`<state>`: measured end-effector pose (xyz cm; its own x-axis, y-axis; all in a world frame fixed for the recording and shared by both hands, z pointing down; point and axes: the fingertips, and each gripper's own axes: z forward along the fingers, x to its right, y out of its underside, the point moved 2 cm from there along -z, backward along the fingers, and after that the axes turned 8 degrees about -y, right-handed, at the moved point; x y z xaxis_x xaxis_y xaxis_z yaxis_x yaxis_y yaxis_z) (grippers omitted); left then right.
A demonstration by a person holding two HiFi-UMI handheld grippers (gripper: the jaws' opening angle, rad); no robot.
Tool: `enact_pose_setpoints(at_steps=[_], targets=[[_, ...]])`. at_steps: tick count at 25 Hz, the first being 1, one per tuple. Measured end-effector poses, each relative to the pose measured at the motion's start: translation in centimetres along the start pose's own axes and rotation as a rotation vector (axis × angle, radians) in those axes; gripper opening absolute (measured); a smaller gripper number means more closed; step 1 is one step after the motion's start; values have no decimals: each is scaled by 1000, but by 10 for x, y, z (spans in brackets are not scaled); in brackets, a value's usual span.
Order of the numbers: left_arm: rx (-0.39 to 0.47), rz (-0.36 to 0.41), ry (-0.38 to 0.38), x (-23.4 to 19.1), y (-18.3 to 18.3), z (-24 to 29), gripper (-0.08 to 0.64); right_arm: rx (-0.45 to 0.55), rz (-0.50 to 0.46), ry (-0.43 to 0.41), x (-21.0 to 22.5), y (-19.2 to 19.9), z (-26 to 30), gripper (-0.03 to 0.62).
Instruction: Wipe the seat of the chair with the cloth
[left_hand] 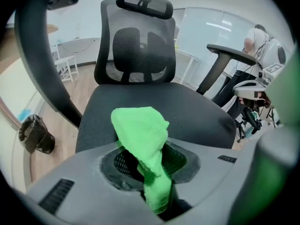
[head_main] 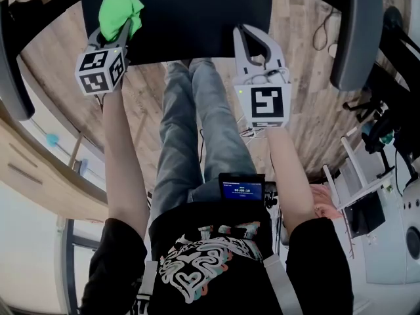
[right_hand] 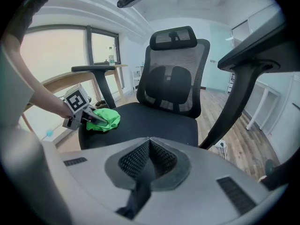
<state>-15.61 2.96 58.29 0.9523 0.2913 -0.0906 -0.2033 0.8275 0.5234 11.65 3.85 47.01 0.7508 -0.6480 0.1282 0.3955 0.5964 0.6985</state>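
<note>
From the head view, the left gripper (head_main: 120,30) is clamped on a bright green crumpled cloth (head_main: 120,10), which sits at the near left corner of the black fabric chair seat (head_main: 190,8). The right gripper (head_main: 244,35) hangs over the seat's near edge towards the right side, well apart from the cloth. Curved black armrests (head_main: 357,31) flank the seat above a wooden plank floor (head_main: 308,104). In the left gripper view, the left gripper (left_hand: 157,191) pinches the lower fold of the cloth (left_hand: 140,135) between its jaws, and the rest bunches up over the seat (left_hand: 197,109), in front of the black mesh backrest (left_hand: 136,50). In the right gripper view, the right gripper (right_hand: 145,172) has its jaws closed together with nothing between them. Beyond it, the left gripper (right_hand: 86,115) presses the cloth (right_hand: 107,118) onto the seat (right_hand: 154,123) at its front left corner.
</note>
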Motion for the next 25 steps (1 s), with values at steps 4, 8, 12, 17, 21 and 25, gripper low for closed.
enact_pose_setpoints(at_steps=[4, 8, 12, 17, 21, 25], targets=[[11, -32, -30, -11, 2, -6, 107, -2, -3, 2, 1, 2, -3, 3], [15, -34, -48, -21, 6, -13, 107, -9, -3, 5, 2, 5, -5, 3], [13, -33, -80, -32, 10, -18, 107, -5, -4, 0, -1, 4, -3, 3], [24, -21, -107, -36, 10, -19, 107, -4, -1, -5, -3, 2, -1, 3], [22, 8, -110, -35, 8, -18, 107, -6, 2, -9, -3, 4, 0, 3], [13, 28, -105, -34, 9, -16, 107, -9, 7, -9, -3, 7, -1, 3]])
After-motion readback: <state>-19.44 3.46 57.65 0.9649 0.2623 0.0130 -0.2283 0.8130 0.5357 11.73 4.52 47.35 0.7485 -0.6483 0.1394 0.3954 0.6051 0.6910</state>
